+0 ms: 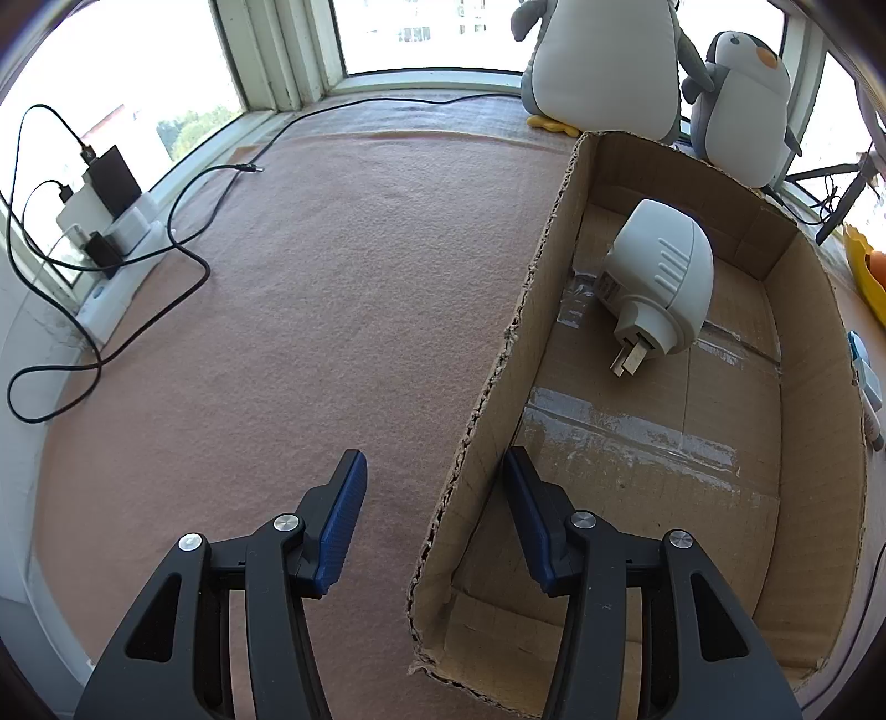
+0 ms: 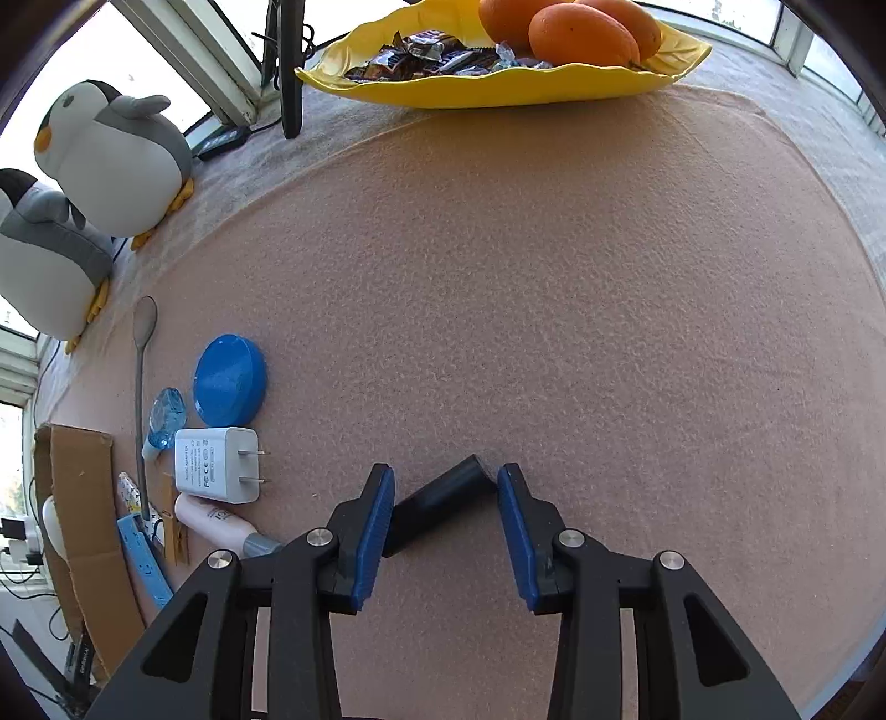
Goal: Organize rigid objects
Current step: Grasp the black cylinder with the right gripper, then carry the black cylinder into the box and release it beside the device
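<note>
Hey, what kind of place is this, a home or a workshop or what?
Most likely a home, on a cloth-covered table by a window. Two plush penguins sit against the window frame, a yellow dish holds oranges and wrapped sweets, and chargers sit plugged into a power strip.

Table cloth (image 2: 554, 277): salmon pink, with a fine mottled felt texture.
Cardboard box (image 1: 819, 387): plain brown, with strips of shiny clear tape on its floor.
Plug-in device (image 1: 659, 277): off-white.
Gripper pads (image 2: 376, 531): blue, on black arms.
Small block (image 2: 443, 498): black.
Round lid (image 2: 230, 379): bright blue.
Charger (image 2: 216, 457): white, grey print.
Dish (image 2: 498, 88): yellow.
Oranges (image 2: 581, 33): orange.
Plush penguins (image 2: 111, 155): grey and white, yellow-orange feet.
</note>
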